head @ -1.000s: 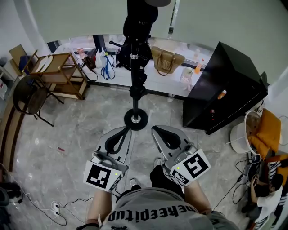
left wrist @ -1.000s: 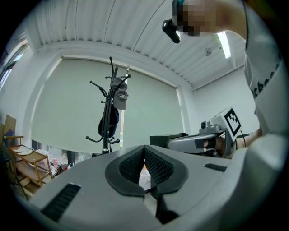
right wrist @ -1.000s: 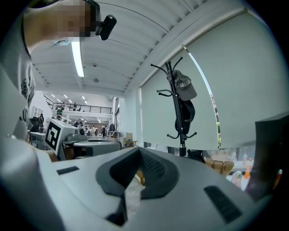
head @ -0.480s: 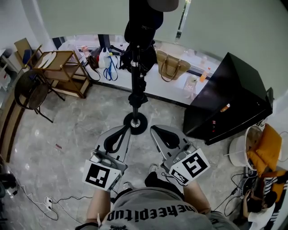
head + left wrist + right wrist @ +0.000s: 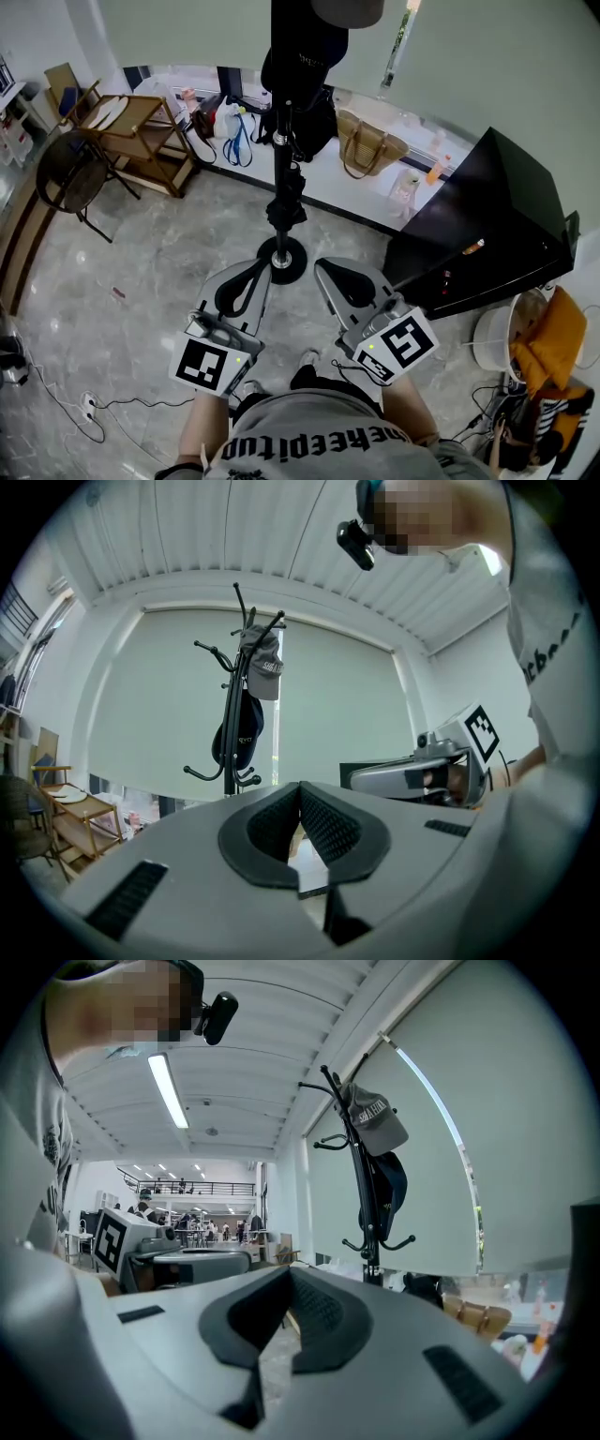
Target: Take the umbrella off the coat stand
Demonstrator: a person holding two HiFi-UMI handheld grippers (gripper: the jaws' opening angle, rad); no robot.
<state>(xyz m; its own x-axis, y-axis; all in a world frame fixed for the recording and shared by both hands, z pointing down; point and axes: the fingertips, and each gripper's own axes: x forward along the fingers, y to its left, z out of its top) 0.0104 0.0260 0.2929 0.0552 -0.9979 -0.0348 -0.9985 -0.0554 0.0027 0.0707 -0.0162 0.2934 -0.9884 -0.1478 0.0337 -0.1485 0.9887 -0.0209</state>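
Approach phase, nothing grabbed yet. Left gripper [image 5: 263,271] and right gripper [image 5: 325,269] are held level and side by side, just near of the coat stand [image 5: 281,192] base. Both have fingers pinched together at the tips, with nothing between them.

Umbrella: can't pick it out for sure. A dark item [image 5: 238,735] hangs on the pole below a grey cap [image 5: 265,665]; it may be the umbrella or just another cap. If the umbrella is there, it's on the stand, far and above the grippers.

Risks:
- Wrong target. The dark item reads ambiguous, so a grab could take a cap.
- Jaws need opening before the reach; going in closed would only poke the stand.
- A sideways pull on something hooked could rock the stand or knock the cap off. It likely needs lifting clear of the hook first.
- The person's feet are near the base, so it could get bumped.

Views:
- Head view gives the floor layout: stand base, tan handbag [image 5: 370,141] and black cabinet [image 5: 478,225] far right, wooden trolley [image 5: 131,131] far left. The hooks are foreshortened into a blob.
- Both gripper views show the stand side-on, with the hooks, the cap and the dark item at their heights, plus the pad closure.
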